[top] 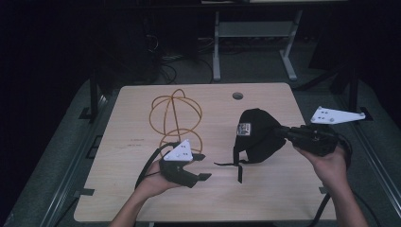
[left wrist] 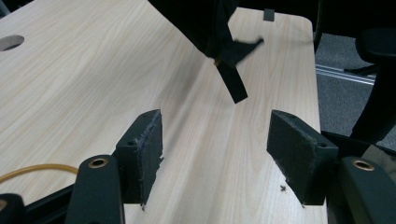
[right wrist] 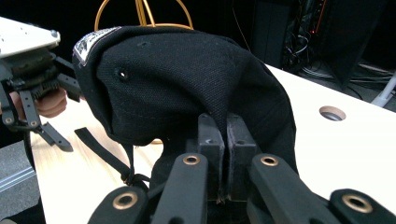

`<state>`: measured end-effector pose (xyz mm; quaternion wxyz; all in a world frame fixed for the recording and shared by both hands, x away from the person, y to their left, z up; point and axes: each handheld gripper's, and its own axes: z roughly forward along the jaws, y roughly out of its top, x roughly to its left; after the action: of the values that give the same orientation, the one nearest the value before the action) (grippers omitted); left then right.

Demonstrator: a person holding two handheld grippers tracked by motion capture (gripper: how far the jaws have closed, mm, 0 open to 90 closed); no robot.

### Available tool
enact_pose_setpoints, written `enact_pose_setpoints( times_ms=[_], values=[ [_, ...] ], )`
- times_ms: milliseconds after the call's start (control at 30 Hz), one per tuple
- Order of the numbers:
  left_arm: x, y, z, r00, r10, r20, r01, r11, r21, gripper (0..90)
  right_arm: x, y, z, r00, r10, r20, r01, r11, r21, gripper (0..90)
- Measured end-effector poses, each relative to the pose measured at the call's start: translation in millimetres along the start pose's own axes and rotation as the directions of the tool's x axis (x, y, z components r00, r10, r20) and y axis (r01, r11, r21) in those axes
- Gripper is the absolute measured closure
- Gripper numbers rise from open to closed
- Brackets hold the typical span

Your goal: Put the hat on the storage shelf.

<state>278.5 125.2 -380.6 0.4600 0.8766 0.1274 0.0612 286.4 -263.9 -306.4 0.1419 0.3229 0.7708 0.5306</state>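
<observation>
A black cap [top: 255,135] with a white label hangs just above the wooden table [top: 118,189], right of centre. My right gripper [top: 280,132] is shut on its fabric edge; in the right gripper view the two pads [right wrist: 226,135] pinch the cloth of the cap [right wrist: 187,79]. The cap's black strap [top: 239,170] trails down toward the table. My left gripper [top: 204,166] stands open just left of that strap, with nothing between its jaws. In the left gripper view the strap [left wrist: 233,81] dangles ahead of the open gripper [left wrist: 215,130].
A yellow wire ball-shaped frame [top: 176,118] stands on the table's left half, behind the left gripper. A round cable hole [top: 238,96] lies near the far edge. Desk legs and cables stand on the floor beyond the table.
</observation>
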Motion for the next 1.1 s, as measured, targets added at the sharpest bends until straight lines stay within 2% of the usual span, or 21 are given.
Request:
enact_pose_setpoints(
  times_ms=[100, 167, 267, 567, 833, 1100],
  values=[
    [0.4, -3.4, 1.4, 1.0, -0.003, -0.004, 0.003, 1.0, 0.007, 35.6, -0.2, 2.9, 0.5, 1.0, 0.001, 0.0, -0.001, 1.0, -0.001, 87.1],
    [1.5, -7.0, 3.3, 0.9998, 0.009, -0.015, -0.009, 0.9998, 0.017, 35.5, -0.4, 6.4, 1.3, 1.0, -0.001, -0.001, 0.001, 1.0, -0.001, 87.0],
    [0.5, -11.3, 7.1, 0.9999, 0.0, -0.011, 0.0, 0.9994, 0.034, 35.4, -1.4, 12.4, 2.8, 1.0, -0.002, -0.001, 0.002, 1.0, 0.0, 87.1],
    [-1.6, -18.7, 10.2, 0.9999, 0.0, -0.011, 0.0, 0.9993, 0.039, 34.4, -2.7, 23.2, 5.9, 1.0, -0.001, -0.005, 0.001, 1.0, 0.005, 87.0],
    [-4.6, -23.2, 11.9, 1.0, 0.001, -0.007, -0.001, 0.9988, 0.049, 33.9, -0.7, 39.8, 11.3, 0.9998, -0.019, -0.011, 0.019, 1.0, 0.002, 86.9],
    [-4.8, -24.8, 11.3, 0.9999, -0.003, -0.01, 0.004, 0.9992, 0.04, 33.7, -2.1, 56.9, 17.5, 0.9997, -0.021, -0.015, 0.021, 1.0, 0.001, 86.9]
  ],
)
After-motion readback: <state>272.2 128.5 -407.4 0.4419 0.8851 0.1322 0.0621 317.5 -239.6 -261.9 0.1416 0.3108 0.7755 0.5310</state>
